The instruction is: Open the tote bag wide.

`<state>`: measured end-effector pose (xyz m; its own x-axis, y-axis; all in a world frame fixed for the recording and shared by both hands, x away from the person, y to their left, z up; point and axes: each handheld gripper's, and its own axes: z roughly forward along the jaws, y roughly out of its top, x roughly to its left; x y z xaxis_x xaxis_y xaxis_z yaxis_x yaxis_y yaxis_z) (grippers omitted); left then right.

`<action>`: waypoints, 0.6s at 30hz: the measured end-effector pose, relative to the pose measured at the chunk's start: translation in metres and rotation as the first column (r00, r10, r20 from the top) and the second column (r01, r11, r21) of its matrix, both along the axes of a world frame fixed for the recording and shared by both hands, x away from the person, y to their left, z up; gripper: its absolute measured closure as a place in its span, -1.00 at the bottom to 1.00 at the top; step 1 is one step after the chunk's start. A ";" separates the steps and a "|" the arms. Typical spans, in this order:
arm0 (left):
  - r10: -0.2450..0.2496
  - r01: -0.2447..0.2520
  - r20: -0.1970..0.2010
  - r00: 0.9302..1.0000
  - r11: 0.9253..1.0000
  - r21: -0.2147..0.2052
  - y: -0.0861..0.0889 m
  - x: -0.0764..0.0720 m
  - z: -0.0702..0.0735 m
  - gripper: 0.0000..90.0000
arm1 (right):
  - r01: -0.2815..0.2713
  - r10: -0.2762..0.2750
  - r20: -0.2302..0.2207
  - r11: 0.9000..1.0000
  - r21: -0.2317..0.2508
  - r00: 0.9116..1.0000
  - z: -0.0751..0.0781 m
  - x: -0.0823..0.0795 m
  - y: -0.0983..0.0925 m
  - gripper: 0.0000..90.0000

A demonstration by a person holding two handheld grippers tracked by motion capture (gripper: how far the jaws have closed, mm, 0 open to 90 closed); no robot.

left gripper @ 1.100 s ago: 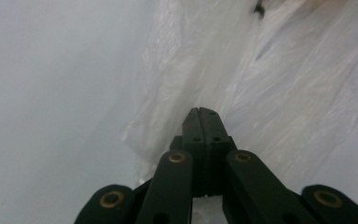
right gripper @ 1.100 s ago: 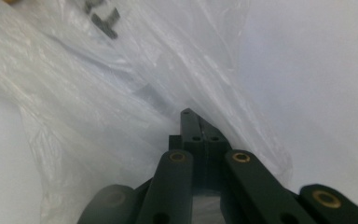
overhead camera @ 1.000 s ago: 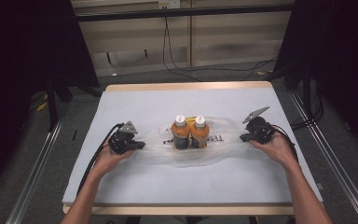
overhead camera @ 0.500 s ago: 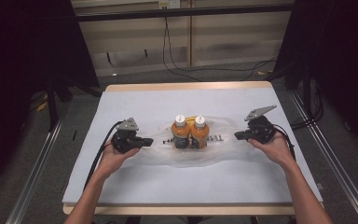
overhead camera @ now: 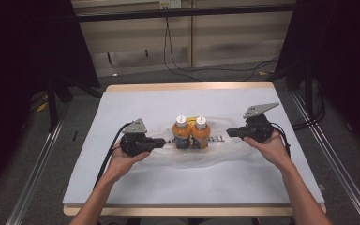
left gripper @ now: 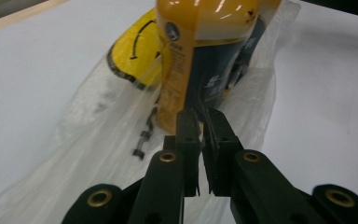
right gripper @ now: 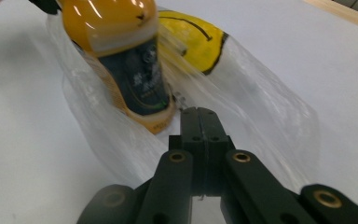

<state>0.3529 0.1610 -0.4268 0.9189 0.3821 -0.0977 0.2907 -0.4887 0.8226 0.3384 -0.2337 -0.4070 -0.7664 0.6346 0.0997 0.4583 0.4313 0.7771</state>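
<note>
White table (overhead camera: 122,187) centre: clear plastic bag (overhead camera: 215,157) holding 2 upright orange bottles (overhead camera: 191,133), white caps. Left gripper (overhead camera: 161,142), jaws just parting slightly, and right gripper (overhead camera: 228,132), clamped, pinch bag's ends.

Grey floor (overhead camera: 42,154) — black cables (overhead camera: 206,70), dim panelled wall (overhead camera: 225,33).

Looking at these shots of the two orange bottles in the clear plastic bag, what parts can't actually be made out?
- Bottle label text: left gripper view, too small and dim to read.
- Bottle caps: both gripper views, cut off by the top edge.
- Yellow print on the plastic bag: right gripper view, partly behind a bottle and blurred.
- Plastic between the right gripper jaws: they look shut, film too clear to see.
- Black print on the bag: high view, too small.
</note>
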 end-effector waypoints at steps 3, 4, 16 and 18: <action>-0.021 0.021 -0.002 1.000 1.000 0.000 -0.012 -0.003 -0.001 0.90 | -0.015 0.015 -0.002 1.000 0.001 1.000 0.000 0.002 0.009 1.00; -0.029 0.029 -0.004 1.000 1.000 -0.011 -0.017 -0.004 -0.001 0.90 | -0.020 0.020 -0.005 1.000 0.000 1.000 0.000 0.002 0.012 1.00; -0.091 0.091 -0.003 0.996 0.996 0.013 -0.069 -0.005 -0.011 1.00 | -0.058 0.057 -0.003 0.998 -0.028 0.998 0.002 0.024 0.046 1.00; -0.093 0.093 -0.003 0.996 0.995 0.029 -0.075 -0.003 -0.014 1.00 | -0.054 0.054 -0.008 0.998 -0.041 0.999 0.002 0.032 0.052 1.00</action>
